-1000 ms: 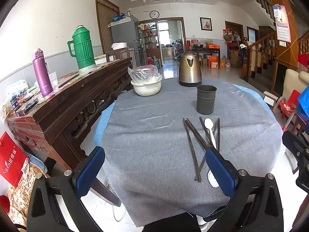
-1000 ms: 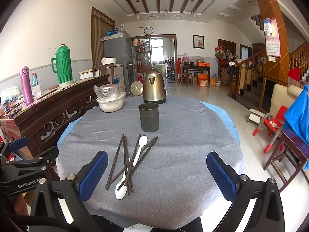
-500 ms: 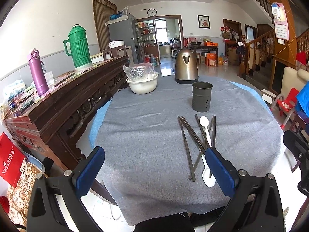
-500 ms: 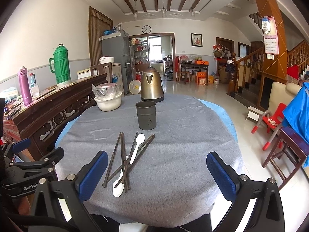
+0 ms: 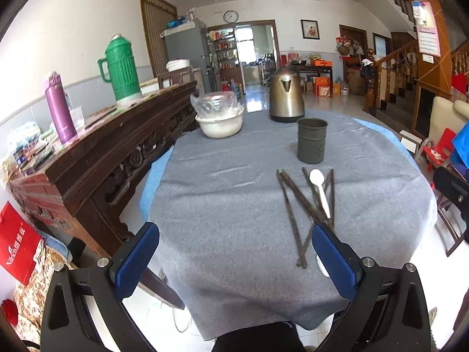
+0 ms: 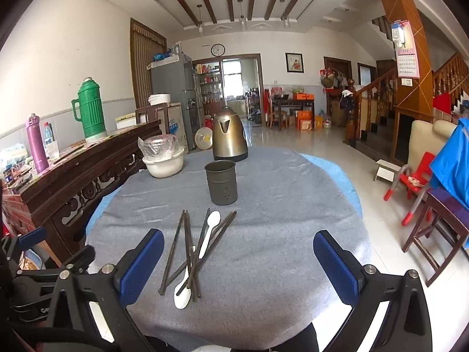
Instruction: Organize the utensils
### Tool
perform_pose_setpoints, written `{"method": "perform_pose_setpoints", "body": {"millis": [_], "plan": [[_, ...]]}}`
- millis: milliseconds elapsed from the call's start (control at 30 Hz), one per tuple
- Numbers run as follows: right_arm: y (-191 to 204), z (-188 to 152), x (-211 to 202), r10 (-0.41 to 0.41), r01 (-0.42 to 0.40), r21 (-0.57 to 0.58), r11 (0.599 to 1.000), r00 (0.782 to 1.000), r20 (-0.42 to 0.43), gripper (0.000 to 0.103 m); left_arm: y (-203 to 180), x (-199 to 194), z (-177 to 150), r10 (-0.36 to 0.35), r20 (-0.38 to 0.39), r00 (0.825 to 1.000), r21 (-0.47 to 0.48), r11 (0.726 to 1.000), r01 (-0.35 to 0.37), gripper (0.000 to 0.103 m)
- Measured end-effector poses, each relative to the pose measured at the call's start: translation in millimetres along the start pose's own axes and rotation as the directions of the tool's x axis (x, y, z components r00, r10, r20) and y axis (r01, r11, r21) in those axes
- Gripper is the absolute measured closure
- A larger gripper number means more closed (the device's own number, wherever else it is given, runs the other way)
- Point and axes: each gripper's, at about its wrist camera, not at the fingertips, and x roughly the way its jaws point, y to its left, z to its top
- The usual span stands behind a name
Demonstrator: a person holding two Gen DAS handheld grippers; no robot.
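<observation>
While the chopsticks (image 6: 187, 249) and two white spoons (image 6: 208, 234) lie crossed in a loose heap on the near part of the grey cloth (image 6: 278, 205), nothing is yet sorted. The holder cup (image 6: 221, 182) stands upright just beyond them, presumably to receive them. The left gripper (image 5: 234, 259) and right gripper (image 6: 234, 267) hover near the heap, jaws wide and empty. A kettle (image 6: 229, 142) and bowl (image 6: 164, 165) stand farther back.

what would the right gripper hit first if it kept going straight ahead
Likely the crossed chopsticks and white spoons on the grey cloth, which lie just ahead between its open jaws. The metal holder stands beyond them. Depth is uncertain.
</observation>
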Motion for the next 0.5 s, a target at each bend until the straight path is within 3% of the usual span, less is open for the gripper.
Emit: {"method": "perform_pose_setpoints", "body": {"millis": [300,500], "plan": [[15.7,22.5,52.6,0.061,-0.063,-0.017,0.998,0.994,-0.087,0.001,21.7,40.9,-11.9,-0.001,-0.098,0.995,-0.071,0.997,-0.006,0.0],[16.0,27.7,130.0,0.193,-0.18,0.077,0.981,0.949,-0.251,0.001,35.5,82.3,-20.1,-0.003,-0.2,0.98,-0.122,0.992,-0.022,0.0]]}}
